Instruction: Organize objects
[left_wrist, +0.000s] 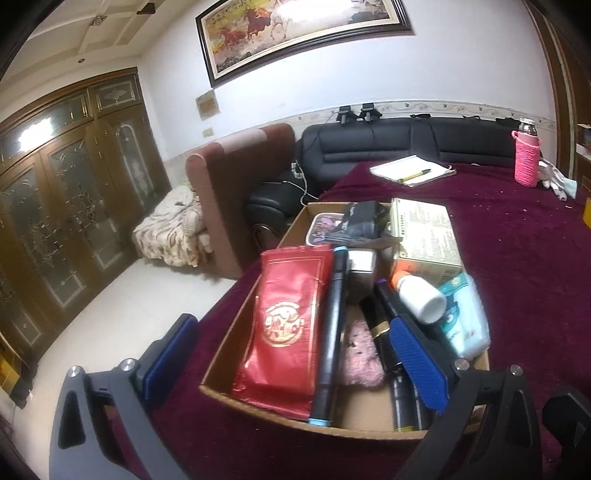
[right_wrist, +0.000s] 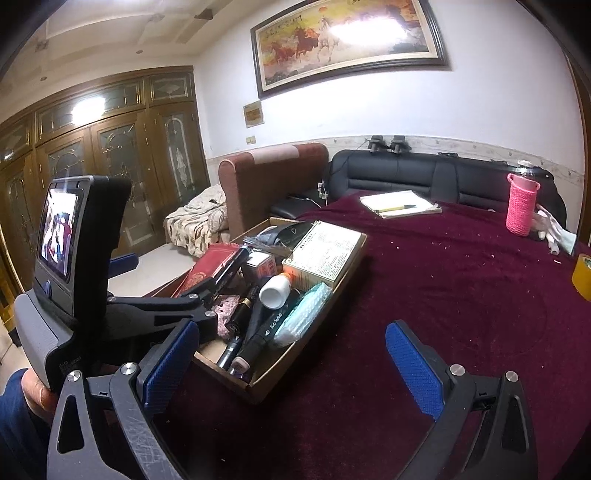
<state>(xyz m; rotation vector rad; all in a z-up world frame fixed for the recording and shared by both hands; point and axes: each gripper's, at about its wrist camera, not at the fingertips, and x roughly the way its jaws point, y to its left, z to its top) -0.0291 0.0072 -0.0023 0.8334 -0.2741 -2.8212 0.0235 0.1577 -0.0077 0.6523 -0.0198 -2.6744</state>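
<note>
A shallow cardboard box (left_wrist: 218, 373) (right_wrist: 325, 295) sits on the maroon tablecloth, packed with several items: a red foil packet (left_wrist: 284, 325), a long black marker (left_wrist: 330, 332), a white bottle (left_wrist: 419, 299) (right_wrist: 275, 290), a green-and-orange carton (left_wrist: 424, 236) (right_wrist: 325, 254), a tissue pack (left_wrist: 465, 317) and a pink fuzzy piece (left_wrist: 360, 356). My left gripper (left_wrist: 291, 362) hangs open over the box's near end, its right finger above the dark tubes. My right gripper (right_wrist: 291, 363) is open over the cloth, just right of the box, holding nothing.
At the far end of the table lie a notebook with a pen (left_wrist: 413, 171) (right_wrist: 400, 206) and a bottle in a pink knitted sleeve (left_wrist: 526, 155) (right_wrist: 521, 206). A yellow tape roll (right_wrist: 581, 275) sits at the right edge. Sofas stand behind the table.
</note>
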